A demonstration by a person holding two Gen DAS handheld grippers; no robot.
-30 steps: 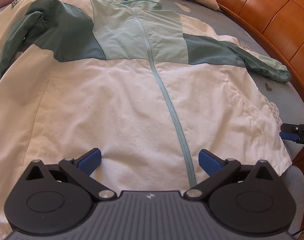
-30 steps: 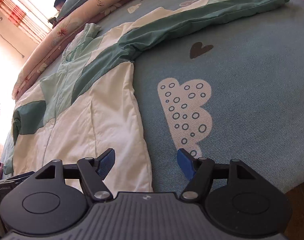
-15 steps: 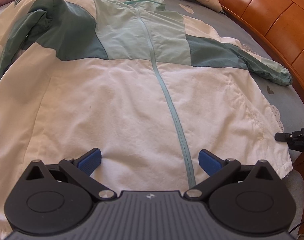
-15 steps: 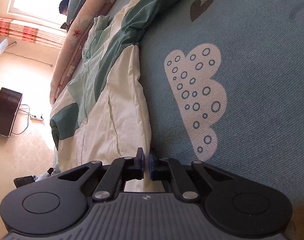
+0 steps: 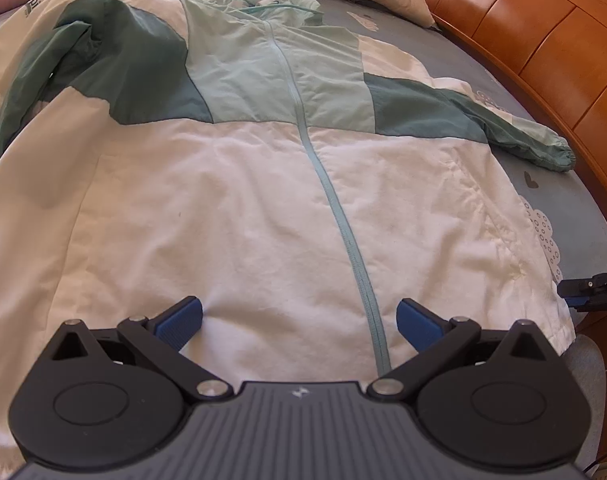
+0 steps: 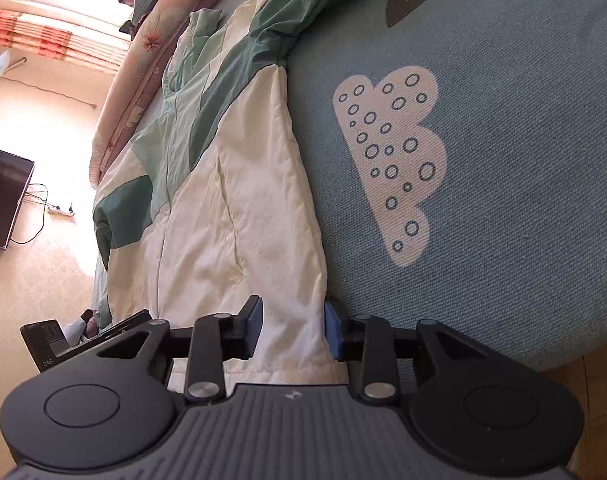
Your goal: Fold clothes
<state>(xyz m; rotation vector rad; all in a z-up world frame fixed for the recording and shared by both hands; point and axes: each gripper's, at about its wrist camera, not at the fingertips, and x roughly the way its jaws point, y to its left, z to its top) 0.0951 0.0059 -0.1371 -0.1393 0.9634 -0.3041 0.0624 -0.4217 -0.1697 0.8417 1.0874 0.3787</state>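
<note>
On the blue bedsheet [image 6: 503, 160] a hooded jacket [image 5: 263, 208] is spread flat with its front side up, white in the lower part and green at the shoulders, the zipper [image 5: 343, 240] closed down the middle. In the left wrist view, the left sleeve is seen folded onto the body at the left side. The left gripper [image 5: 299, 318] is held over the hem, its jaws wide apart with nothing grasped between them. Further right, the other sleeve [image 5: 503, 132] is stretched out toward the wooden bed frame [image 5: 543, 40]. In the right wrist view, the right gripper [image 6: 291, 328] is placed at the side edge of the jacket near the hem; its jaws are opening, with the white fabric between the blue pads but not pressed. A cloud print [image 6: 395, 160] is seen just beside this edge.
</note>
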